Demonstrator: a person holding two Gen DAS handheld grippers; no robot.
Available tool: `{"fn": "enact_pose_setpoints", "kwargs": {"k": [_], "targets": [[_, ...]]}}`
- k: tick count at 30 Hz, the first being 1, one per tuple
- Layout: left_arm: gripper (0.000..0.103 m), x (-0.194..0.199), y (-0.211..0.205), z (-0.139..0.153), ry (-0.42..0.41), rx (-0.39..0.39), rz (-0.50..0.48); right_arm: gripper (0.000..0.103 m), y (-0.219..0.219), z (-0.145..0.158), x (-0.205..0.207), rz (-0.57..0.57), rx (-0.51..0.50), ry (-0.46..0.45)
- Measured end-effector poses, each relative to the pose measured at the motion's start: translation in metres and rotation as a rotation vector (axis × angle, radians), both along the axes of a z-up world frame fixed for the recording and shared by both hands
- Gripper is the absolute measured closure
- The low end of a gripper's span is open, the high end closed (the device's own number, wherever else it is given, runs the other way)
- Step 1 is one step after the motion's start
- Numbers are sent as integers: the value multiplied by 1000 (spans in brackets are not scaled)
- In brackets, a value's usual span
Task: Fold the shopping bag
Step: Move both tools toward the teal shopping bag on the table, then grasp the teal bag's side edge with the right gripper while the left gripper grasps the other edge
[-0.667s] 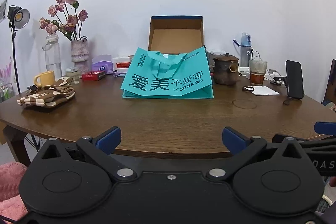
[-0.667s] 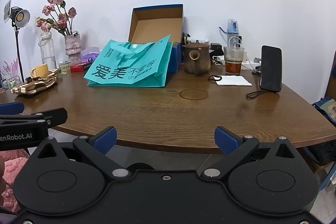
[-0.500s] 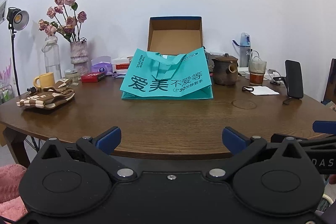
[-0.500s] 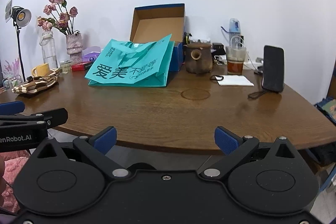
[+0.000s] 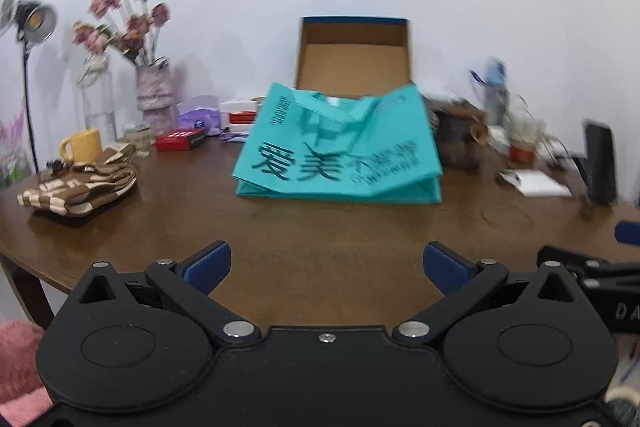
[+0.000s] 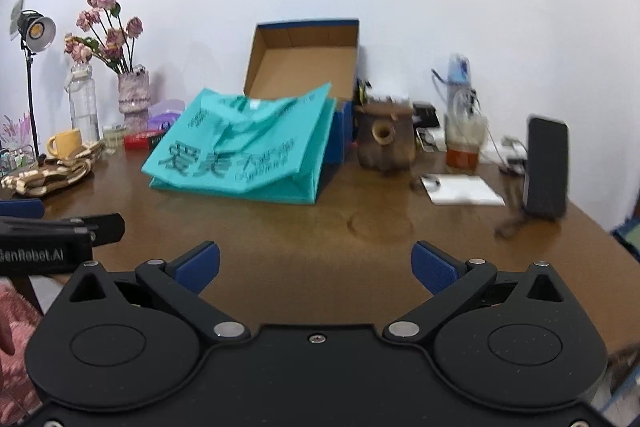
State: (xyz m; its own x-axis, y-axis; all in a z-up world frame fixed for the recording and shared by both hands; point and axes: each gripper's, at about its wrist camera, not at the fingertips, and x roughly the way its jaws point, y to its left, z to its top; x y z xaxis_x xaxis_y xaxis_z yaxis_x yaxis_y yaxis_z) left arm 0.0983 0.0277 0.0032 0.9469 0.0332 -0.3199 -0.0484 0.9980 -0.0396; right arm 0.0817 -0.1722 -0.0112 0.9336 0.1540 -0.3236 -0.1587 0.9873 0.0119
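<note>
Near: left gripper point(image 5: 326, 261) and right gripper point(image 6: 315, 259), fingers spread wide, both empty, over the table point(image 5: 320, 227) edge. Beyond: teal shopping bag point(image 5: 340, 151), standing half-collapsed before the cardboard box point(image 5: 354, 57). Judged: folding not yet begun.

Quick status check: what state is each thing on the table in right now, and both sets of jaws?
Shopping bag: unfolded, standing, mouth open, handles drooped forward.
Cardboard box: open, lid up.
Left gripper: jaws open, holding nothing.
Right gripper: jaws open, holding nothing.
Plastic cup: partly filled, brown drink.
Checkered cloth: folded.
</note>
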Motion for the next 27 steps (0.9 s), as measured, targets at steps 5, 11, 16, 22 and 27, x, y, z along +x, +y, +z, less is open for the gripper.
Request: {"fn": "enact_pose_setpoints", "kwargs": {"k": [5, 11, 16, 22, 27], "targets": [[0, 59, 22, 11, 39, -46, -87, 0, 7, 9, 57, 29, -1, 35], [0, 135, 48, 22, 48, -49, 22, 8, 14, 15, 143, 64, 30, 86], [4, 205, 77, 19, 134, -63, 41, 14, 18, 14, 208, 86, 84, 156], [47, 277, 103, -6, 307, -43, 86, 64, 20, -5, 277, 115, 213, 338], [81, 269, 105, -12, 337, -21, 43, 96, 17, -17, 281, 135, 285, 418]]}}
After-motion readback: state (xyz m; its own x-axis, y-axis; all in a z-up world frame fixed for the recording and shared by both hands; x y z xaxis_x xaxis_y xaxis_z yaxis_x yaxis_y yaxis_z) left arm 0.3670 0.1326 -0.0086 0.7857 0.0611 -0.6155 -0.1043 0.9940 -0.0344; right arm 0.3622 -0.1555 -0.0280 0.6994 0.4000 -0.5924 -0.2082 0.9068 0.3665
